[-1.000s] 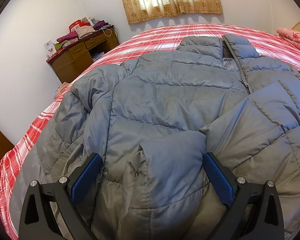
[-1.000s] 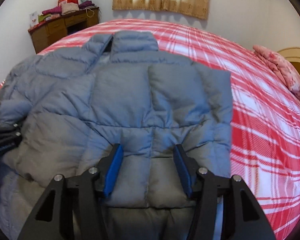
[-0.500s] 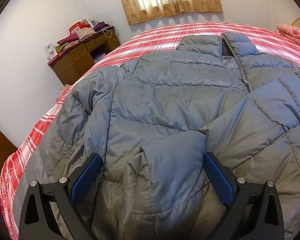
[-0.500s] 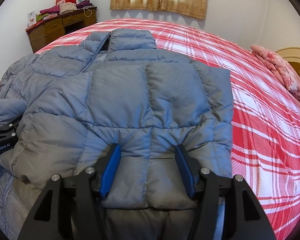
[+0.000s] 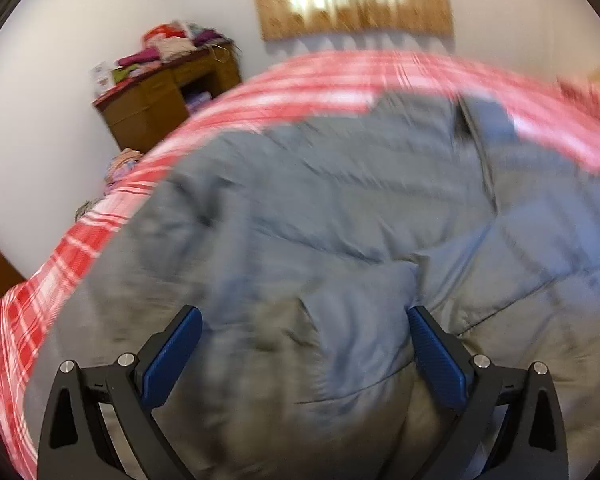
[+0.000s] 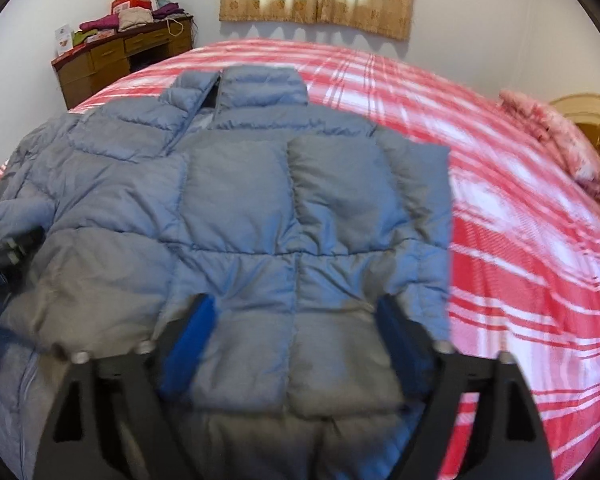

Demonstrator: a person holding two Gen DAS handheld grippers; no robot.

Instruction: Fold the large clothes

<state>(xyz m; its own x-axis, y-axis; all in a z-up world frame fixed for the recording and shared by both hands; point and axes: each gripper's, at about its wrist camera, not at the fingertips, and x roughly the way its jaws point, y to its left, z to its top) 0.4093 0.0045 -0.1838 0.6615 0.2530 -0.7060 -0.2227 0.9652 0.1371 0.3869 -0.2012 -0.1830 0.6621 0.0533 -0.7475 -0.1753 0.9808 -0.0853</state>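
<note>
Tongs (image 6: 296, 340) over jacket (image 6: 236, 208) on plaid bed (image 6: 520, 240), desk (image 6: 120, 60) behind.

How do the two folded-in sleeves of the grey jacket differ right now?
The right sleeve lies flat and square across the jacket, its cuff end between the right gripper, whose jaws have just been opening. The left sleeve bunches up, puffy and creased, between the left gripper. Both are grey, quilted and folded onto the body.
</note>
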